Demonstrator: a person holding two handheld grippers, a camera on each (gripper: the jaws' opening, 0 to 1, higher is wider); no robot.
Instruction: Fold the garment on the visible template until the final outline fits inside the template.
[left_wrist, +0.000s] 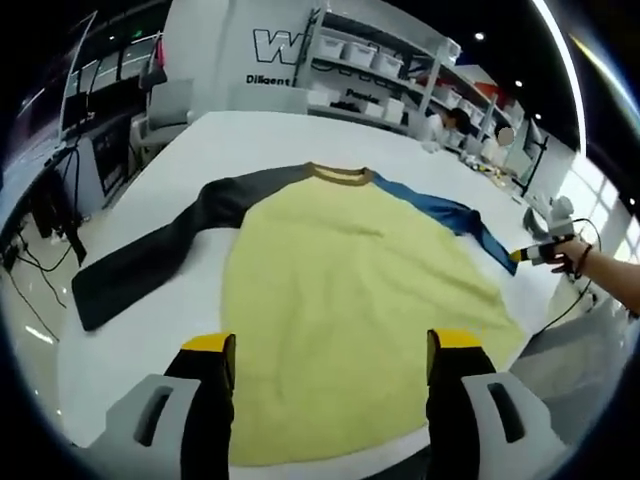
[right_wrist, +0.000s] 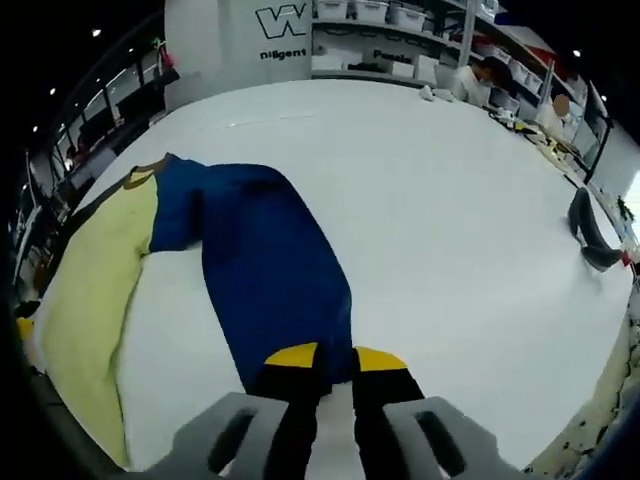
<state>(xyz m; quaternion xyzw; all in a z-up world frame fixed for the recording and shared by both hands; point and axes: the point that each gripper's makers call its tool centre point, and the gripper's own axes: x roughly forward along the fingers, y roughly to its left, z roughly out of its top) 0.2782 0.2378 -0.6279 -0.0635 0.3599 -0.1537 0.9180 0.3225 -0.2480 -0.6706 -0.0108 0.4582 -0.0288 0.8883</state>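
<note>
The long-sleeved shirt (left_wrist: 350, 300) is laid flat on the white bench (left_wrist: 250, 140), yellow body facing up, olive-brown collar (left_wrist: 340, 176) at the far end. The dark grey sleeve (left_wrist: 150, 262) is stretched out to one side, the blue sleeve (right_wrist: 270, 270) to the other. In the left gripper view, the left gripper (left_wrist: 332, 365) is seen hovering over the shirt's near hem with jaws spread wide, nothing gripped. In the right gripper view, the right gripper (right_wrist: 335, 360) is seen with jaws drawn nearly together, pinched on the blue sleeve's cuff end. Shelving with white bins (left_wrist: 375, 60) is seen past the bench's far edge.
</note>
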